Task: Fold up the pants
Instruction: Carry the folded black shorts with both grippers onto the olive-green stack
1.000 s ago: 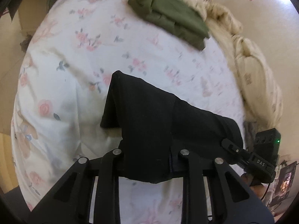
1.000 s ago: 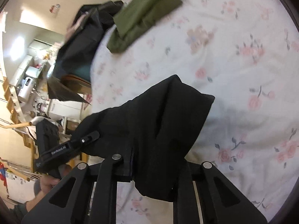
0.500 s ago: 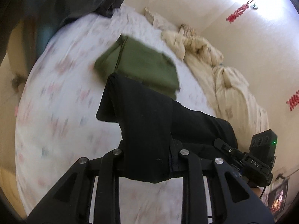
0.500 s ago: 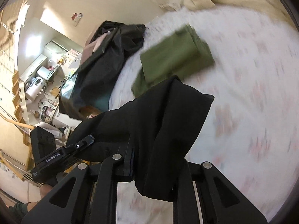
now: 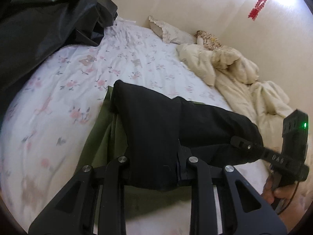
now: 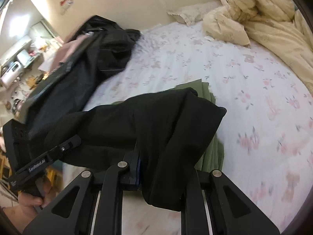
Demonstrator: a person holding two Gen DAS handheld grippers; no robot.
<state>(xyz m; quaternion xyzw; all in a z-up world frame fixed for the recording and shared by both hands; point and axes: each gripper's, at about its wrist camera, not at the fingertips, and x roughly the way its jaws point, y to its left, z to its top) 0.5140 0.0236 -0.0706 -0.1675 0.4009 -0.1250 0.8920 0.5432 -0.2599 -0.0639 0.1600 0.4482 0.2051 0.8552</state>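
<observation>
The black pants (image 5: 156,129) hang folded between both grippers, held above the floral bed sheet (image 5: 58,101). My left gripper (image 5: 154,168) is shut on one end of the pants. My right gripper (image 6: 156,174) is shut on the other end (image 6: 156,129). Each gripper also shows in the other's view, the right one in the left wrist view (image 5: 254,148) and the left one in the right wrist view (image 6: 58,148). Folded olive-green pants (image 5: 105,146) lie on the sheet right under the black pants; they also show in the right wrist view (image 6: 211,150).
A black jacket pile (image 5: 43,25) lies at the bed's far left, also in the right wrist view (image 6: 88,62). A cream duvet (image 5: 244,78) and a pillow (image 5: 172,33) lie along the wall. A cluttered room (image 6: 19,62) lies beyond the bed's left edge.
Both grippers carried the black pants forward across the bed, from bare sheet to over the olive-green pants. Their grip on the pants has not changed.
</observation>
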